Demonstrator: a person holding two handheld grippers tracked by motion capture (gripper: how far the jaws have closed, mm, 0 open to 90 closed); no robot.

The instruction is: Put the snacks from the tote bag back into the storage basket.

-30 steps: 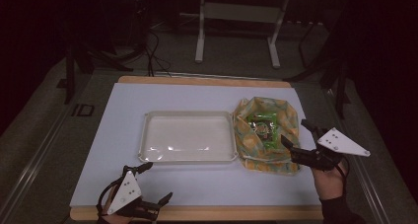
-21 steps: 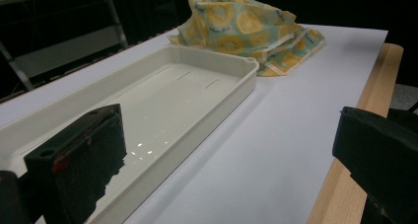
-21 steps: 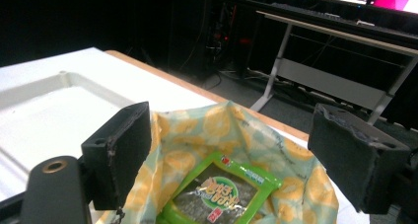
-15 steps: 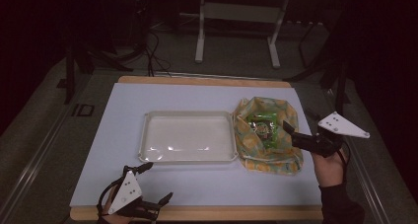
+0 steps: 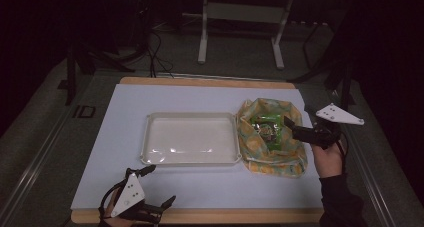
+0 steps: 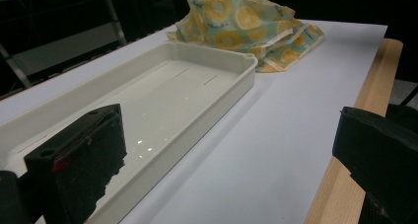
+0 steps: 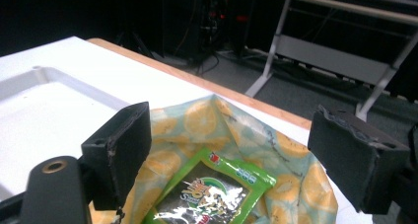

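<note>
A lemon-print cloth bag (image 5: 272,152) lies open on the right of the white mat, with a green snack packet (image 5: 265,128) inside it. My right gripper (image 5: 298,122) hovers open just above the bag's right edge, jaws wide apart over the packet (image 7: 213,194). An empty white tray (image 5: 190,138) sits in the middle of the mat. My left gripper (image 5: 159,187) rests open near the front left edge, pointing at the tray (image 6: 162,100) with nothing between its jaws; the bag (image 6: 246,24) lies beyond.
The white mat (image 5: 125,157) covers a wooden-edged table (image 5: 210,215). Metal stand legs (image 5: 240,32) and cables (image 5: 150,57) sit on the dark floor behind the table. Bare mat lies left of and in front of the tray.
My right gripper has moved up and away from the front edge, rising over the bag's right side. The left gripper has stayed still.
</note>
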